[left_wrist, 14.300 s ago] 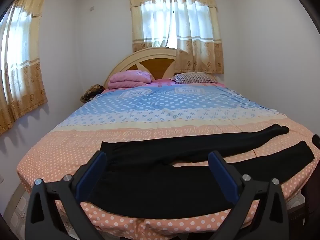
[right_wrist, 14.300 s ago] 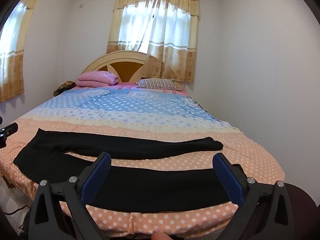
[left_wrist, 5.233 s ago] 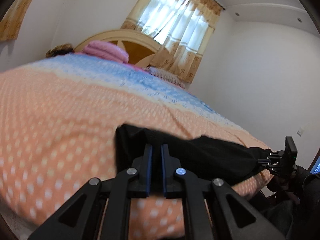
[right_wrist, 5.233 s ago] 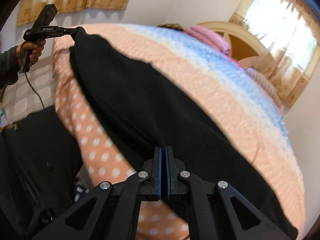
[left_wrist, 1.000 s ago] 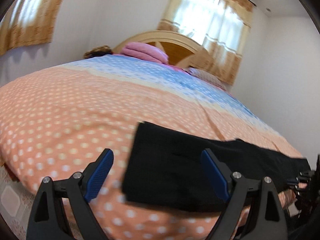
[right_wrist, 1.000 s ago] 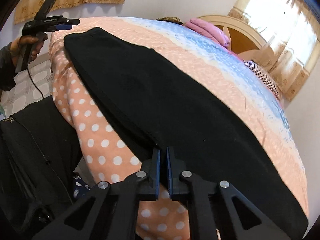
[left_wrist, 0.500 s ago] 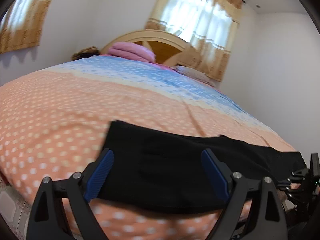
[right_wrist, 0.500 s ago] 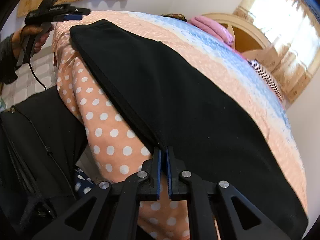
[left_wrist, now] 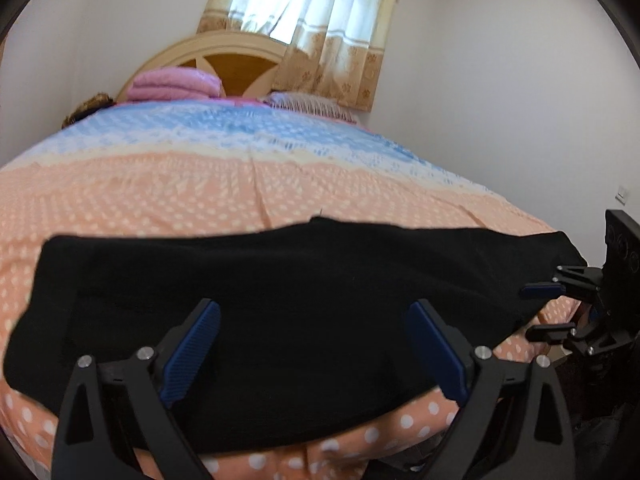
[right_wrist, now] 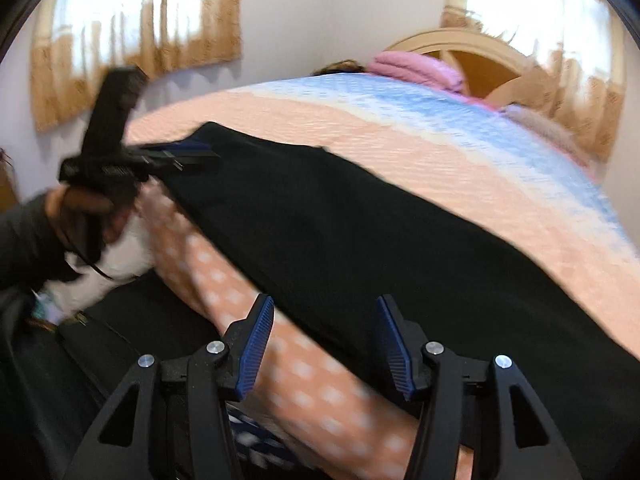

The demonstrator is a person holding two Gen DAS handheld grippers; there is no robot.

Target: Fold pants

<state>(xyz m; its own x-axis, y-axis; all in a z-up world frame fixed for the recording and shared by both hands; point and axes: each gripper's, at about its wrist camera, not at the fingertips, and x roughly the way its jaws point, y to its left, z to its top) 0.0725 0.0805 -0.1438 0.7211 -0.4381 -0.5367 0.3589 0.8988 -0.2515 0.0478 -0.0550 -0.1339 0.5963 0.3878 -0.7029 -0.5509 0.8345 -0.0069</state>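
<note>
In the left wrist view, the black fabric pants [left_wrist: 288, 300], folded into one long band, are lying across the near edge of the bed's peach polka-dot cover [left_wrist: 200, 192], running from the left side to the right. The left gripper [left_wrist: 314, 346], with blue ribbed pads, is hanging over the middle of the band with its jaws spread wide, which have just been opening further, and nothing pinched between them. At the far right, the right gripper [left_wrist: 538, 312] is sitting by the narrow end of the pants, its fingers apart.

In the right wrist view, the right gripper [right_wrist: 326, 346] is standing partly parted; its jaws have just been opening, with the edge of the pants [right_wrist: 360, 232] and cover showing between the pads, not pressed. A hand [right_wrist: 86, 204] is holding the left gripper [right_wrist: 180, 156] over the far end of the pants.
</note>
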